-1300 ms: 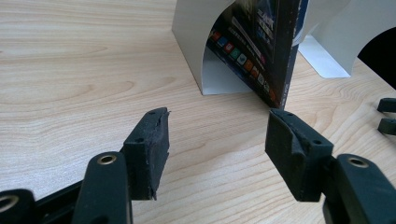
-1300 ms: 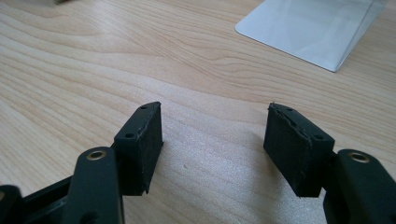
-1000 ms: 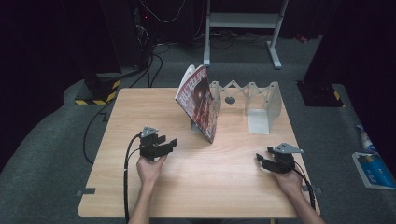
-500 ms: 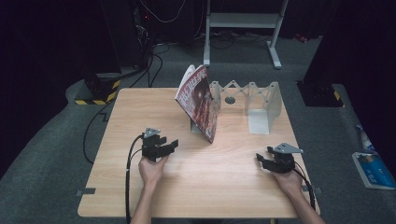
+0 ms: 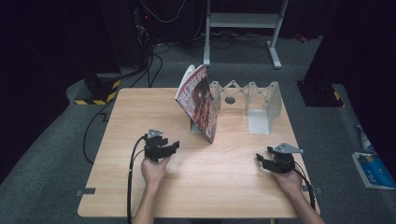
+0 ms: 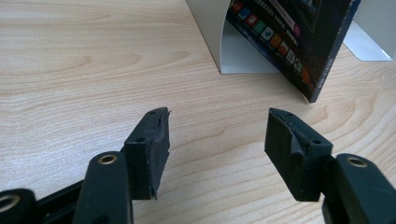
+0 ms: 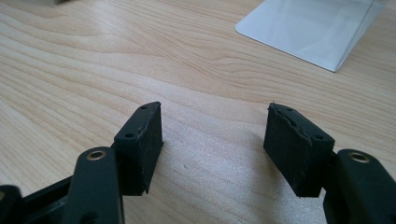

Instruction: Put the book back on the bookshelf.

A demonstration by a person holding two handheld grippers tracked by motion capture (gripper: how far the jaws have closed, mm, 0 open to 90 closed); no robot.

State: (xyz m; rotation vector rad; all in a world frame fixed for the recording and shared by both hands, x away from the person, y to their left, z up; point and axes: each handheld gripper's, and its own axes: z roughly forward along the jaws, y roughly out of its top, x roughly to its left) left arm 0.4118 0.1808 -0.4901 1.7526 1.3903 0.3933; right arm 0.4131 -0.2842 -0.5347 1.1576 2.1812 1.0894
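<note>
Leaning on a folding grey metal rack (image 5: 252,95) near the wooden table's (image 5: 140,186) far edge, the red-covered magazine (image 5: 200,100) stands tilted; left gripper (image 5: 170,146) and right gripper (image 5: 261,161) gape empty.

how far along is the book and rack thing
Done: the book leans upright against the left end of the grey rack. In hand: nothing; the left gripper and right gripper are both open and empty on the table. Left: any grasp or move of the book.
</note>
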